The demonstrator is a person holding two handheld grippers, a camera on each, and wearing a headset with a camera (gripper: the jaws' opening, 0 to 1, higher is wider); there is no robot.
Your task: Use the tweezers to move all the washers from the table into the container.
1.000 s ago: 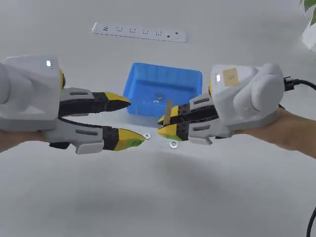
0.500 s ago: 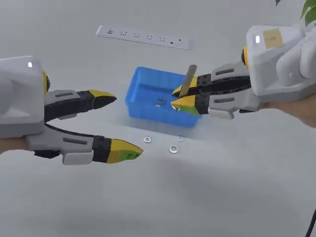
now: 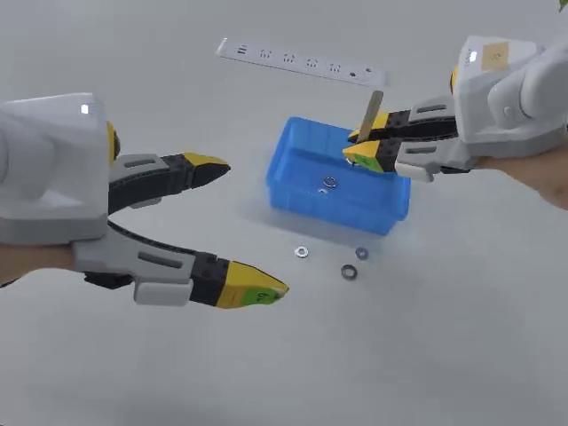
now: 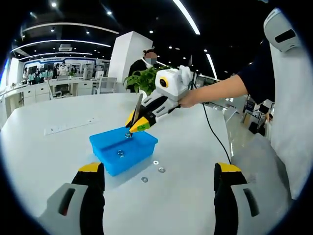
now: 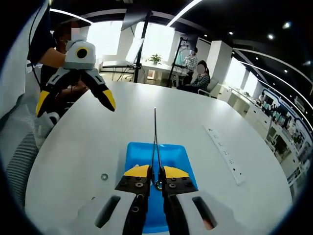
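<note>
In the head view, a blue rectangular plastic container (image 3: 330,211) is seen standing on a pale grey table (image 3: 426,355). Two small round metal washers (image 3: 329,183) are lying on its floor. Three more washers are left on the table just in front of its near wall, close together but apart: one (image 3: 302,253) to the left, one (image 3: 361,254) to the right and one (image 3: 349,272) slightly nearer.

The right gripper (image 3: 359,153) is held over the far right part of the container. Its jaws are pressed together on a pair of thin metal tweezers (image 3: 372,108), whose upper end is seen sticking up, tilted, above the jaws. In the left gripper view a small grey item is glimpsed at the lower tips of the tweezers, above the inside of the container; it is too small to be identified.

The left gripper (image 3: 251,227) is held to the left of the container, apart from it, with its jaws spread wide and nothing between them. The yellow tip of its lower jaw is seen just left of the loose washers, not touching them.

A long white power strip (image 3: 302,62) is laid on the table beyond the container, well apart from it. In the left gripper view a dark cable (image 4: 210,129) is seen hanging from the right gripper, and a green leafy plant (image 4: 144,78) is seen behind it.
</note>
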